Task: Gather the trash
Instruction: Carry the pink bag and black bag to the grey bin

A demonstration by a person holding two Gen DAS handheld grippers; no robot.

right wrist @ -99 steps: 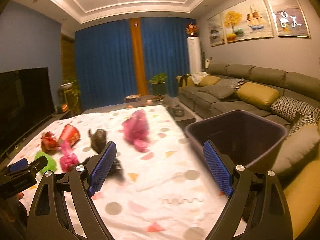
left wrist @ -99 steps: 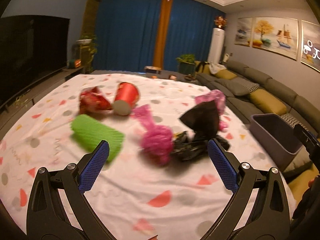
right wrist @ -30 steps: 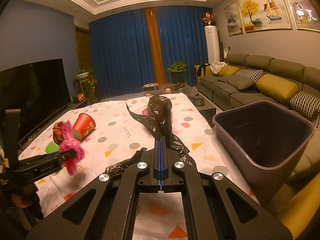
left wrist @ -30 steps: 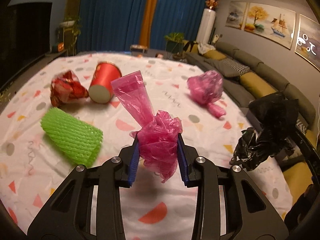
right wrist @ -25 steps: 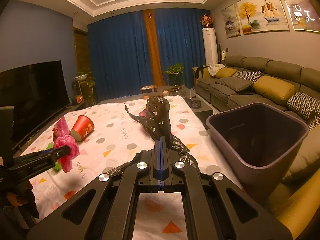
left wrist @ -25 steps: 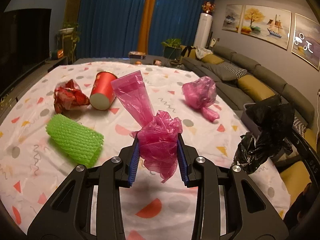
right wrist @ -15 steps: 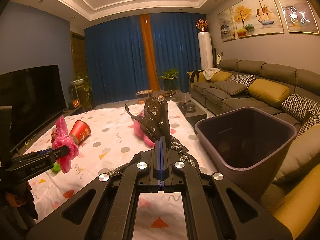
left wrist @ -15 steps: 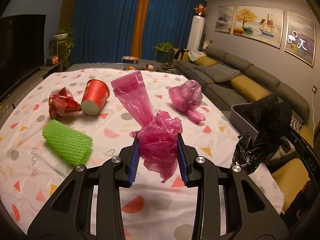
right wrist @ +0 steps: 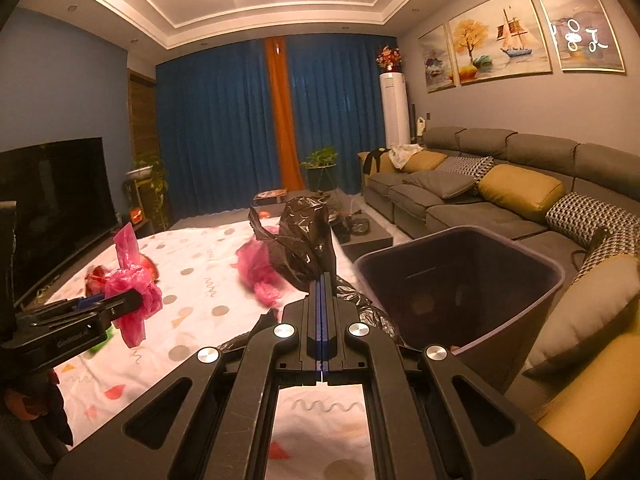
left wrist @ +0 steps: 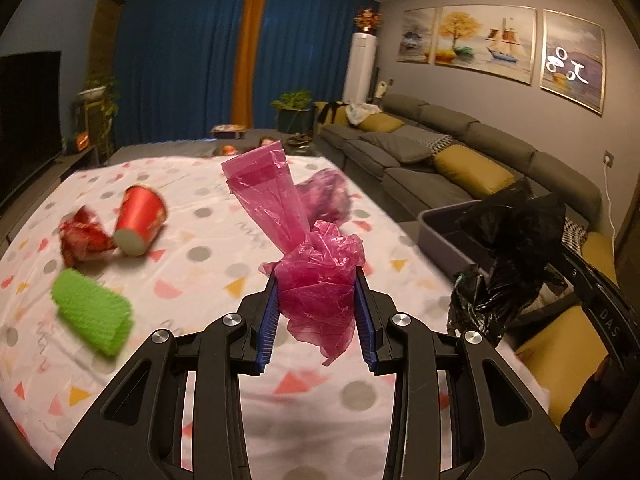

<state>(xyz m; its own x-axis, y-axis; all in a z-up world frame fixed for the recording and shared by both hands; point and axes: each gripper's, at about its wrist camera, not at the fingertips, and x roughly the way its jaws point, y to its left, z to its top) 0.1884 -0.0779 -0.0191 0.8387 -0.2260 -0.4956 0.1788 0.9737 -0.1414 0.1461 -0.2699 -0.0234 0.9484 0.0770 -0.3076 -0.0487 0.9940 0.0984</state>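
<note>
My left gripper [left wrist: 316,280] is shut on a crumpled pink plastic bag [left wrist: 316,292] and holds it above the table; it also shows in the right wrist view [right wrist: 134,292]. My right gripper [right wrist: 322,280] is shut on a black plastic bag [right wrist: 304,240], held up beside the dark trash bin [right wrist: 552,284]; the black bag also shows in the left wrist view [left wrist: 516,256]. On the patterned tablecloth [left wrist: 200,280] lie a red paper cup [left wrist: 140,220], a red crumpled wrapper [left wrist: 82,238], a green foam net [left wrist: 92,312] and a second pink bag [right wrist: 256,268].
The bin stands at the table's right edge, in front of a long grey sofa [right wrist: 500,192] with yellow cushions. A dark TV [right wrist: 52,208] is at left, blue curtains [right wrist: 224,128] at the back.
Both grippers closed on their bags, lifted them off the table and have carried them rightward toward the bin over the last second.
</note>
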